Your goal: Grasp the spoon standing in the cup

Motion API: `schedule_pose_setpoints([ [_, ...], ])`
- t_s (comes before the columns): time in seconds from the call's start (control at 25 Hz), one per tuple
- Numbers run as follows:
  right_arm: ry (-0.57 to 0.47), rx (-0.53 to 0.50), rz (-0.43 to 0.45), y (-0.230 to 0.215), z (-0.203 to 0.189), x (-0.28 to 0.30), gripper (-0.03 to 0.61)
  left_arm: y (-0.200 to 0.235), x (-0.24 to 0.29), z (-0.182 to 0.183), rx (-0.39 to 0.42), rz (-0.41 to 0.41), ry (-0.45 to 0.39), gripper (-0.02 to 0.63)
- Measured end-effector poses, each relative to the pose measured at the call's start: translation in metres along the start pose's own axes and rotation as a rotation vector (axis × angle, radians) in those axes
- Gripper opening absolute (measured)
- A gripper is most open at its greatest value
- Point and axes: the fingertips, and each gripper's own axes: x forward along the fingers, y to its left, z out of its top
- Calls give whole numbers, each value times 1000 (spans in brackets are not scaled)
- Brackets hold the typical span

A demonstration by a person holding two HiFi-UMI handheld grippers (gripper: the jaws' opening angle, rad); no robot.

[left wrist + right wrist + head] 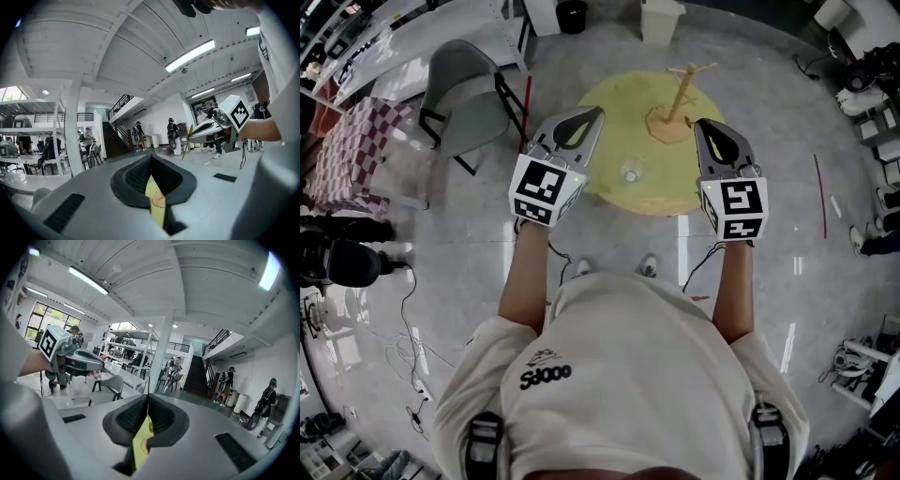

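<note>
Large open lab hall: polished floor [469,244], ceiling strip lights [190,55], mezzanine staircase [196,376], racks [123,344], floor cables [411,337], several people [171,133].

Bright, even light came from ceiling strip lights [190,55], with daylight through windows [47,316]. The polished floor [806,281] carried pale streaks of glare. All three views bowed strongly towards dark, vignetted corners, and the left claw [151,159] looked soft up close.

A wooden branched stand [673,122] sits on a round yellow table [628,108]. A grey chair [473,94] stands near its left edge.
</note>
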Motion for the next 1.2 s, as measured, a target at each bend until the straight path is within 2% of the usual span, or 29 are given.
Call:
schedule_pose_setpoints([
  [0.16, -14, 2, -13, -7, 5, -12, 28, -7, -2, 8, 12, 2, -8, 28],
  [0.36, 10, -44, -8, 3, 3, -3, 26, 0, -5, 1, 6, 5, 4, 28],
  [1.0, 19, -32, 26, 6, 0, -4, 26, -10, 4, -6, 9, -12, 38, 28],
  [1.2, 17, -37, 30, 16, 1, 10, 26, 4, -1, -12, 0, -17, 33, 28],
])
